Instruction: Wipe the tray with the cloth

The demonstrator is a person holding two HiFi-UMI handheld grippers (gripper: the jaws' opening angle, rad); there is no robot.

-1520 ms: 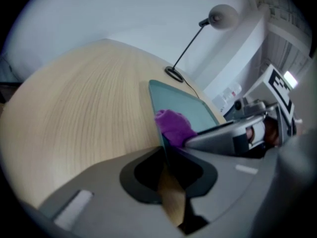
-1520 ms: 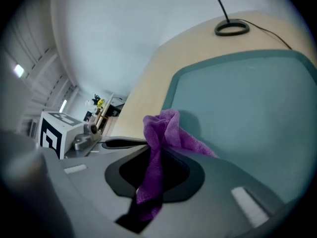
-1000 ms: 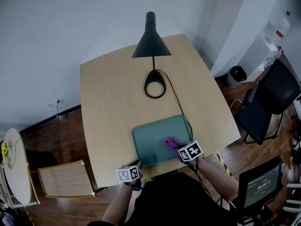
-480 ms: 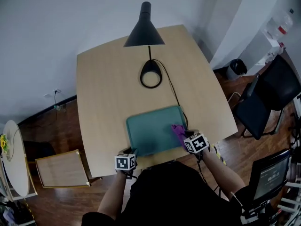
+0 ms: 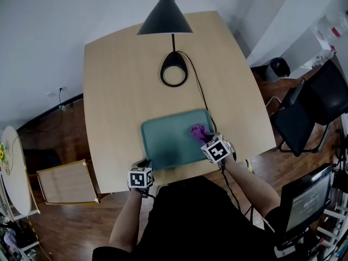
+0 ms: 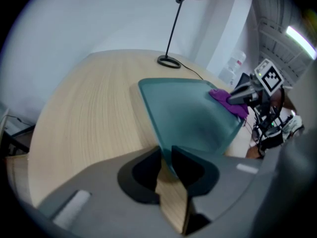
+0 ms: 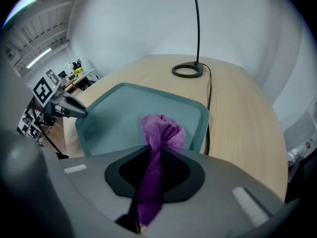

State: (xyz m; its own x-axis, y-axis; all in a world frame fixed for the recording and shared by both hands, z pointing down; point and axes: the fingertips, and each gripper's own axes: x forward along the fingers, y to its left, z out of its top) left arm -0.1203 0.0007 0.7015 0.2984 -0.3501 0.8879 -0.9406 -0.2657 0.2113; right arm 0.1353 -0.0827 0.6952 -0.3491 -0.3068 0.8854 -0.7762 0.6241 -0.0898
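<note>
A teal tray [image 5: 163, 143] lies on the wooden table [image 5: 119, 91] near its front edge. My right gripper [image 5: 209, 140] is shut on a purple cloth [image 5: 198, 131], whose bunched end rests on the tray's right part near the rim. In the right gripper view the cloth [image 7: 161, 130] runs up between the jaws onto the tray [image 7: 119, 113]. My left gripper [image 5: 145, 165] is at the tray's near left corner. Its jaws have just been closing, and in the left gripper view they pinch the tray's corner rim [image 6: 168, 157].
A black lamp [image 5: 174, 72] stands on the table behind the tray, and its cable [image 7: 209, 103] runs along the tray's right side to the table edge. A wooden chair [image 5: 65, 181] stands to the left and a black chair [image 5: 304, 118] to the right.
My right gripper has dragged the cloth over the tray's right part, toward the right rim and farther from me. The left gripper has stayed at the near left corner.
</note>
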